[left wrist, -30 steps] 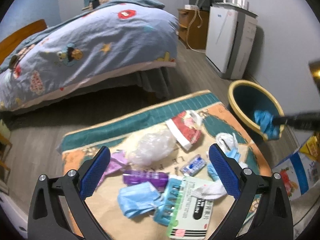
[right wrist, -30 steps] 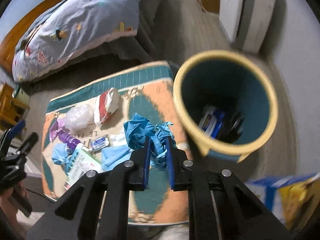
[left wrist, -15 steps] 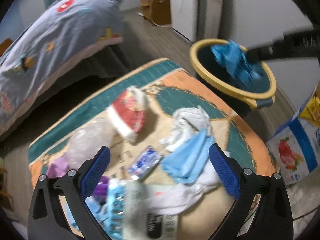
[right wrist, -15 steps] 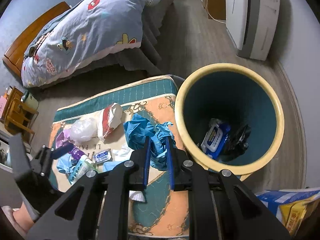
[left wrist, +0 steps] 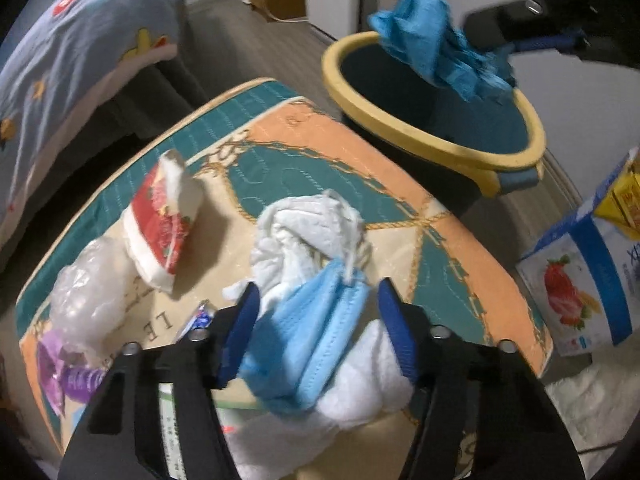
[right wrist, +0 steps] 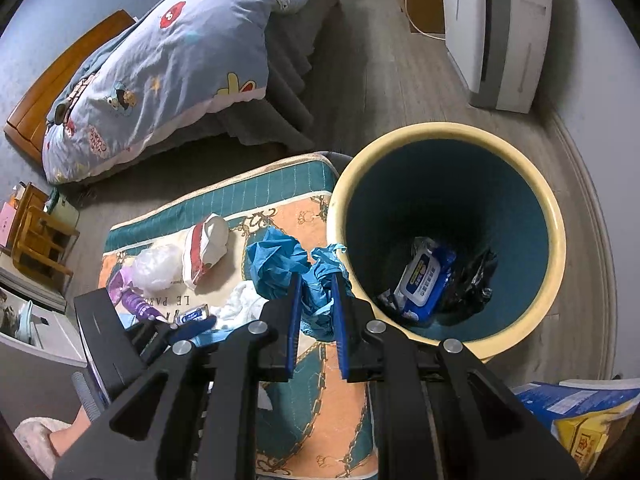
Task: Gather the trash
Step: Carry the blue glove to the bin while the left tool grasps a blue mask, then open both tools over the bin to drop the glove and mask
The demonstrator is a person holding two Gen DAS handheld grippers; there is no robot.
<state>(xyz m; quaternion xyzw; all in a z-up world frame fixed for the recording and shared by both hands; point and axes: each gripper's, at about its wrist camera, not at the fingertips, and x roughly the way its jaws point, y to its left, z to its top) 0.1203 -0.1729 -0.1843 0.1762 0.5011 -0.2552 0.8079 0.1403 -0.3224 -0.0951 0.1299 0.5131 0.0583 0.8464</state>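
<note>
While wrappers already lie in the yellow-rimmed teal bin (right wrist: 556,240), much litter remains on the patterned mat (left wrist: 452,236).
Right gripper (right wrist: 316,308) clamps crumpled blue plastic (right wrist: 276,260) near the bin; left gripper (left wrist: 316,332) is closing around a pale-blue face mask (left wrist: 304,344).

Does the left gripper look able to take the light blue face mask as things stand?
Probably yes. The left gripper already straddles the face mask, its jaws closing with nothing covering it; white tissue touches it and might come along.

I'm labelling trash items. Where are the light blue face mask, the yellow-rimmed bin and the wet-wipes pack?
light blue face mask (left wrist: 304,340), left wrist view, pleated middle.
yellow-rimmed bin (right wrist: 554,216), right wrist view, right rim.
wet-wipes pack (right wrist: 426,276), right wrist view, white label.
</note>
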